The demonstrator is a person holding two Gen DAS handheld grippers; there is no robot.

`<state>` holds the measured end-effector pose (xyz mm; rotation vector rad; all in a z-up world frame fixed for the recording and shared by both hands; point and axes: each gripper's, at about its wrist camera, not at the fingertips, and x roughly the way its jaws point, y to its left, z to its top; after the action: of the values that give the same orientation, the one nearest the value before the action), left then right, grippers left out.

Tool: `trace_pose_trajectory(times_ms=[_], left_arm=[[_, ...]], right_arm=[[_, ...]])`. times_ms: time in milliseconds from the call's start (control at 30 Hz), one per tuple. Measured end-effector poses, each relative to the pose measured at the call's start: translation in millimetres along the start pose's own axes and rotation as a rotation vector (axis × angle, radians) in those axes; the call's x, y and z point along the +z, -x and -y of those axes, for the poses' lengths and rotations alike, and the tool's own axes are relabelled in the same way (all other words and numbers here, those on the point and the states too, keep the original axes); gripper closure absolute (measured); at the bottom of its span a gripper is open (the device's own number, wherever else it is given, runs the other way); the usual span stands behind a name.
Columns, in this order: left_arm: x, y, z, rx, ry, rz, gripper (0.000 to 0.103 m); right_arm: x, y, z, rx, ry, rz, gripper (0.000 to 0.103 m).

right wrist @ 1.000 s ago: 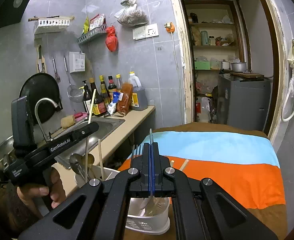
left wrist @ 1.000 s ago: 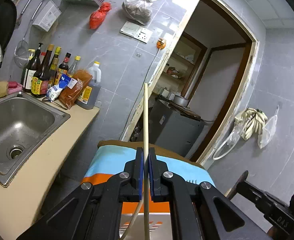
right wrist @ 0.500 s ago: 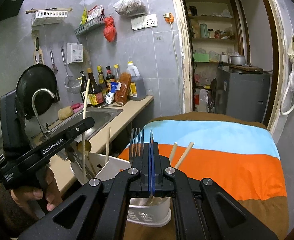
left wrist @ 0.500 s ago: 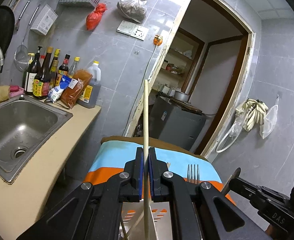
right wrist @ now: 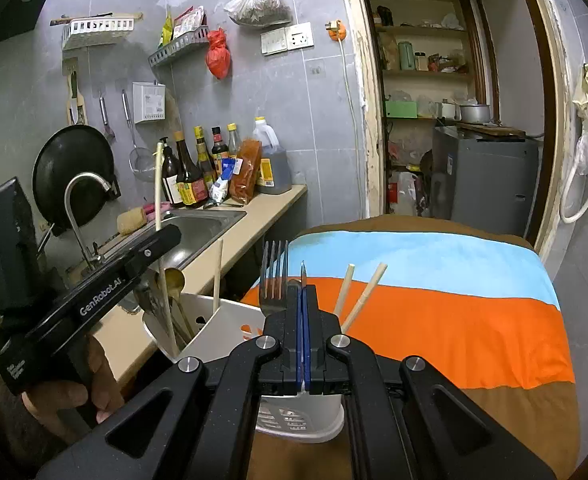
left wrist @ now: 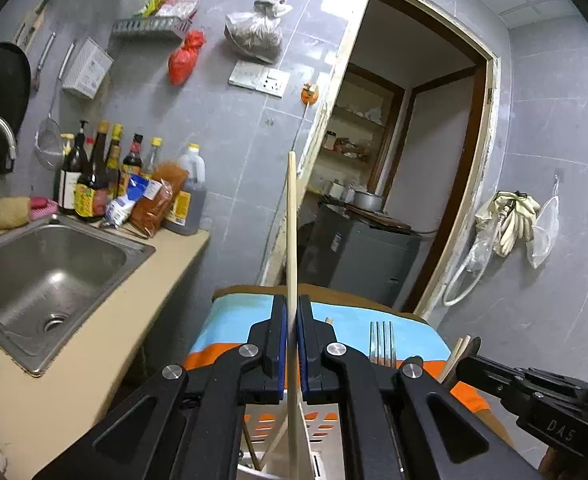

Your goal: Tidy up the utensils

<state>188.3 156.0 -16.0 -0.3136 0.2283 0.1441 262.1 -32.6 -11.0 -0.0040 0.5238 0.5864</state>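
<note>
As holder (right wrist: 230, 320) edges nearer, left tongs (left wrist: 289, 344) stay clamped on chopstick (left wrist: 291, 232) above it; right tongs (right wrist: 303, 320) pinch knife (right wrist: 302, 272). Drop-in likely next.

Chopstick (left wrist: 291, 216) in left hand-held gripper (left wrist: 290, 344)

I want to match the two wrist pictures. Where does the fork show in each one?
Left wrist: the fork stands tines up, right of centre, behind the left gripper.
Right wrist: the fork stands just left of centre, in the white holder.
Shared landmark: the red bag hanging on the wall.
</note>
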Motion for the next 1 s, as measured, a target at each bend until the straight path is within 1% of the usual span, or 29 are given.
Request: trace_pose_trajectory(times_ms=[100, 167, 300, 400, 500, 567, 633, 767, 833, 867, 900, 967, 1000], left_arm=[[1, 2, 2, 0.032, -0.001, 0.038, 0.098], [0, 0, 3, 0.037, -0.003, 0.047, 0.098], [-7, -5, 4, 0.043, -0.005, 0.008, 0.098], [-9, -2, 3, 0.039, -0.008, -0.021, 0.098], [-9, 1, 2, 0.030, -0.012, -0.048, 0.098], [-9, 3, -1, 0.016, -0.001, -0.082, 0.098], [-10, 6, -2, 0.006, -0.001, -0.093, 0.098], [-12, 3, -5, -0.003, 0.001, -0.160, 0.097], [-13, 3, -6, -0.008, -0.002, -0.185, 0.097], [-14, 2, -6, -0.012, -0.003, -0.196, 0.096], [-14, 2, -5, -0.014, -0.005, -0.206, 0.095], [-16, 3, -4, -0.021, -0.007, -0.224, 0.089], [-16, 4, -4, -0.022, -0.004, -0.230, 0.081]], right_arm=[[0, 0, -1, 0.001, 0.006, -0.004, 0.102], [0, -1, -1, 0.004, 0.012, -0.006, 0.102], [-1, -6, -4, 0.015, 0.021, -0.030, 0.102], [0, -6, -4, 0.017, 0.022, -0.032, 0.102], [0, -6, -4, 0.017, 0.012, -0.036, 0.102], [-1, -6, -4, 0.017, 0.002, -0.042, 0.102], [-2, -5, -4, 0.015, -0.005, -0.038, 0.101], [-4, 1, -2, 0.000, -0.025, -0.027, 0.099], [-4, 4, 0, -0.010, -0.035, -0.023, 0.091], [-4, 6, 1, -0.014, -0.042, -0.017, 0.079], [-5, 9, 1, -0.018, -0.049, -0.008, 0.070], [-5, 15, 3, -0.024, -0.058, 0.010, 0.069], [-5, 17, 3, -0.032, -0.060, 0.012, 0.069]])
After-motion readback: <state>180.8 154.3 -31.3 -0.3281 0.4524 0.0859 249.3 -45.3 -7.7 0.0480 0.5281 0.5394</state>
